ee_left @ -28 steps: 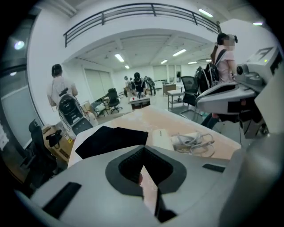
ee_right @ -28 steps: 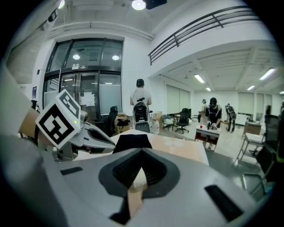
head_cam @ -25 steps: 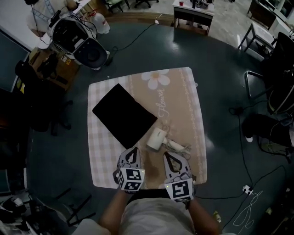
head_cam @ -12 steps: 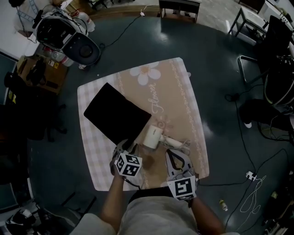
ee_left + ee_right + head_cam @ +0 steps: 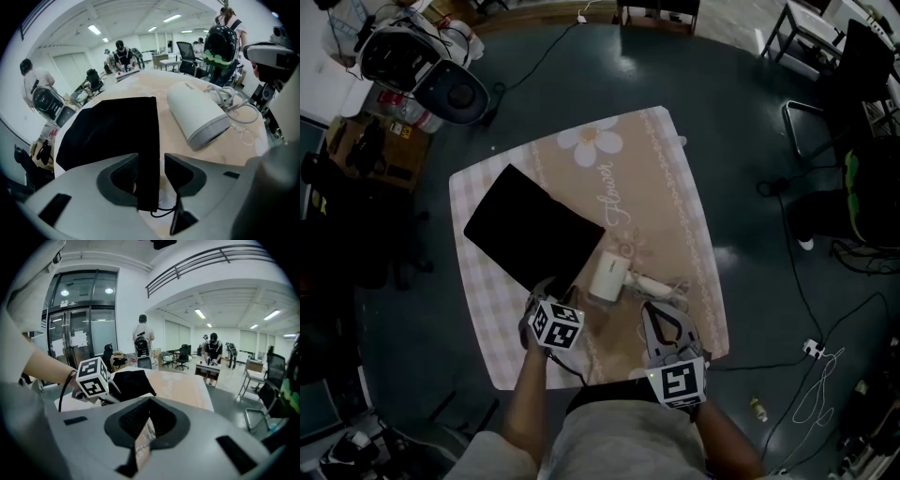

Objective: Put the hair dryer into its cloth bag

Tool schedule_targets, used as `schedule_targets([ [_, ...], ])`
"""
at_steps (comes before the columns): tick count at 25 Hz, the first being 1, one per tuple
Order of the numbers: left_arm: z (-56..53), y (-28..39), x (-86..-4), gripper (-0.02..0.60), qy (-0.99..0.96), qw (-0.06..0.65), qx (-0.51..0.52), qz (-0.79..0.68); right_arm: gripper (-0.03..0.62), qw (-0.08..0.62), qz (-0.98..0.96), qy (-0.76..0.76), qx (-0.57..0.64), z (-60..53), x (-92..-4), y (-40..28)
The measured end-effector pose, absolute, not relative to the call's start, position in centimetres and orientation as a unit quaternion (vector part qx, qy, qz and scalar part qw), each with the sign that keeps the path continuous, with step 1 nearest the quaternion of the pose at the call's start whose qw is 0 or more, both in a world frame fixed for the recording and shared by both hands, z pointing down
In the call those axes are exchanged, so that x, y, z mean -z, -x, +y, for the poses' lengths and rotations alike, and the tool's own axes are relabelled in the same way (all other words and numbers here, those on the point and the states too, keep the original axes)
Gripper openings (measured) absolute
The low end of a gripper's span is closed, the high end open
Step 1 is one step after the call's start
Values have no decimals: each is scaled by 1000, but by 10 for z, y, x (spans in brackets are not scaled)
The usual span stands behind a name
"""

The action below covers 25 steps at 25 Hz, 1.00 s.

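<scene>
The left gripper (image 5: 151,159) has just opened wide around the edge of the bag (image 5: 112,136) (not pinching yet). Best to pinch only the top layer. The hair dryer (image 5: 199,117) lies just beside it. The right gripper (image 5: 148,425) is closed, empty.

The person's left forearm (image 5: 523,403) and right forearm (image 5: 724,442) reach forward from the near edge of the scene, with 1 gripper in each hand. The left gripper (image 5: 549,292) is tilted steeply downward, its marker cube facing up. Its 2 jaws have just been opening and stand apart, with the near corner of the black cloth bag (image 5: 117,126) between them, not pinched. The right gripper (image 5: 657,314) is just to the right and slightly nearer. It slopes gently downward, and its 2 jaws are pressed together with nothing held. The 2 grippers are near each other but apart.
</scene>
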<state>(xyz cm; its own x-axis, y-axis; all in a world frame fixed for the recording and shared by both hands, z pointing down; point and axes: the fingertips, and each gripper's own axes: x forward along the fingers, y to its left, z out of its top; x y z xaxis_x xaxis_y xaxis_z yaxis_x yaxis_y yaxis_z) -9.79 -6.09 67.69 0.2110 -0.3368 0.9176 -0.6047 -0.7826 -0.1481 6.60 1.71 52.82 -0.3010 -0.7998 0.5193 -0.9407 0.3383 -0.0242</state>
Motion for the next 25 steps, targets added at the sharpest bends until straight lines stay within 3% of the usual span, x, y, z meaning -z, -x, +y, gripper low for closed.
schedule_targets([
  [3,-64,99,-680,168,-765,121,-554,-305,14,212,-787,-554,-167,19,-530,-68],
  [6,-65,99,-684,107,-763,119,-561,-299,14,217,-785,-554,-172,23,-535,-70],
  [15,-69,101,-678,28,-764,125,-549,-314,14,224,-787,-548,-174,29,-540,-72],
  [25,-72,100,-638,25,-798,278,-411,-342,14,221,-793,-542,-171,35,-542,-70],
])
